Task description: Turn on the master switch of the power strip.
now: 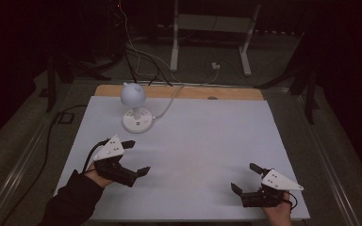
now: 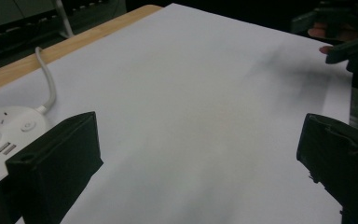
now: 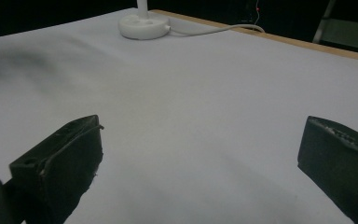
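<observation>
A small white lamp with a round globe head [image 1: 132,94] stands on a round white base with sockets [image 1: 137,119] at the back left of the white table sheet [image 1: 193,141]. That base [image 2: 4,130] lies close to my left gripper, and it [image 3: 143,25] is far off in the right gripper view. My left gripper [image 1: 136,157] hovers open just in front of the lamp, nothing between its jaws. My right gripper [image 1: 247,178] is open at the front right, also holding nothing. The right gripper [image 2: 340,39] appears far off in the left gripper view.
A white cable [image 1: 172,96] runs from the lamp base over the wooden back edge [image 1: 179,92] of the table. Beyond the table stand a white frame [image 1: 212,33] and loose cables on the floor. The room around is dark.
</observation>
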